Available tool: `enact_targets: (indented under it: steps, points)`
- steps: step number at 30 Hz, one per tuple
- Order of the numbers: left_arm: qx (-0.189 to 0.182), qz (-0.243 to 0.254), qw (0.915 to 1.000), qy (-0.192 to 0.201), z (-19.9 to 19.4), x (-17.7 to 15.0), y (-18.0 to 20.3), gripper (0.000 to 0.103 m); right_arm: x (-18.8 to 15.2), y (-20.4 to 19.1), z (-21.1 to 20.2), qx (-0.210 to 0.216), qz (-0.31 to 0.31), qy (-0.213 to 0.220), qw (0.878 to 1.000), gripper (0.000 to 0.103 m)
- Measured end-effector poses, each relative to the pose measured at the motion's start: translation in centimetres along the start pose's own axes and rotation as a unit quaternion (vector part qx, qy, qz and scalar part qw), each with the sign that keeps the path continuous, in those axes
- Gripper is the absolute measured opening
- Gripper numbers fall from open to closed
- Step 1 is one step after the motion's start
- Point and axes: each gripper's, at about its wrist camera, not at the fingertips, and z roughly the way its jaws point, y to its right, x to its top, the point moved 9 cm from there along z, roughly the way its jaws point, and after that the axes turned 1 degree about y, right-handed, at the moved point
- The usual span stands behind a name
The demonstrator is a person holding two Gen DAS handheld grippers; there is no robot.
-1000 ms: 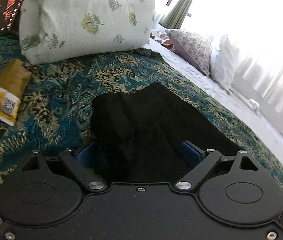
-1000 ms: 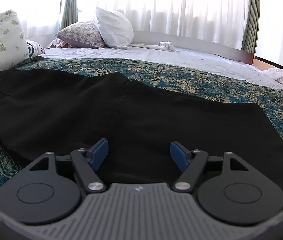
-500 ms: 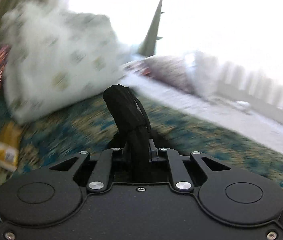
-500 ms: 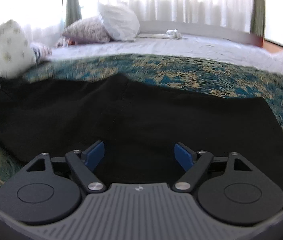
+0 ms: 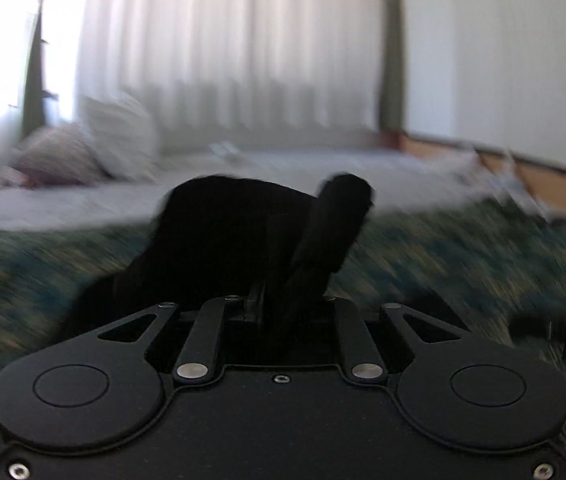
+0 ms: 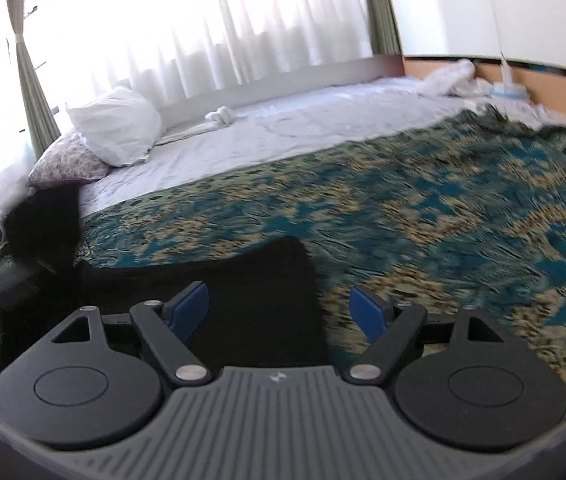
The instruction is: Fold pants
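Note:
The black pants (image 5: pixel 223 240) lie on a teal and gold patterned bedspread (image 6: pixel 443 208). My left gripper (image 5: pixel 279 300) is shut on a bunched fold of the pants and holds it lifted above the bed; the view is blurred by motion. In the right wrist view the pants (image 6: pixel 251 300) lie flat, with their edge running between my fingers. My right gripper (image 6: pixel 279 308) is open just above that edge, blue pads (image 6: pixel 189 306) apart, holding nothing. A lifted part of the pants (image 6: pixel 43 228) shows at far left.
A white sheet (image 6: pixel 283 120) covers the far side of the bed. A white pillow (image 6: pixel 117 128) and a floral pillow (image 6: pixel 67 164) lie at the back left. Curtains (image 6: pixel 203 20) hang behind. Crumpled white bedding (image 6: pixel 455 78) lies at the back right.
My left gripper closed on the pants, lifted the fold and swung to the right. My right gripper stayed open and moved right, to the pants' edge.

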Motion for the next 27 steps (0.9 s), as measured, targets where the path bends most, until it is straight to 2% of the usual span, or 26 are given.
enact_targets:
  steps: [4, 6, 8, 10, 12, 15, 18, 21, 24, 27]
  points:
    - [-0.036, 0.016, 0.9949, -0.093, 3.0, -5.3, 4.4, 0.015, -0.3, 2.2, -0.2, 0.024, 0.034, -0.015, 0.999, 0.087]
    - [-0.032, 0.046, 0.9956, -0.075, 2.1, -5.7, 5.2, 0.019, -0.7, 2.6, 0.1, 0.038, 0.05, -0.021, 0.998, 0.088]
    - [-0.042, 0.055, 0.9943, -0.081, 0.8, -5.6, 5.3, 0.021, -1.4, 2.6, 0.5, 0.055, 0.064, -0.029, 0.996, 0.088]
    - [-0.068, 0.033, 0.993, -0.091, -0.9, -5.5, 4.8, 0.023, -2.2, 2.1, 1.1, 0.071, 0.075, -0.04, 0.994, 0.088]
    - [-0.097, 0.003, 0.9913, -0.089, -3.6, -5.1, 3.7, 0.03, -3.1, 1.2, 1.6, 0.084, 0.08, -0.05, 0.992, 0.088]
    - [-0.104, -0.022, 0.992, -0.068, -6.9, -4.5, 0.8, 0.035, -4.3, -0.5, 2.1, 0.101, 0.075, -0.06, 0.99, 0.089]
    - [-0.076, -0.023, 0.9965, -0.028, -9.8, -3.2, -2.6, 0.04, -5.1, -2.3, 2.0, 0.127, 0.07, -0.06, 0.988, 0.091]
    - [0.003, -0.015, 0.9998, -0.013, -10.0, -3.1, -6.4, 0.039, -5.8, -3.8, 1.9, 0.141, 0.076, -0.059, 0.985, 0.093]
    - [0.07, -0.022, 0.9969, -0.028, -9.2, -4.0, -9.8, 0.034, -6.0, -4.7, 1.4, 0.091, 0.049, -0.026, 0.994, 0.093]
    - [0.093, -0.029, 0.9943, -0.043, -8.1, -5.4, -11.9, 0.032, -6.0, -6.1, 1.0, 0.055, 0.008, -0.005, 0.998, 0.09]
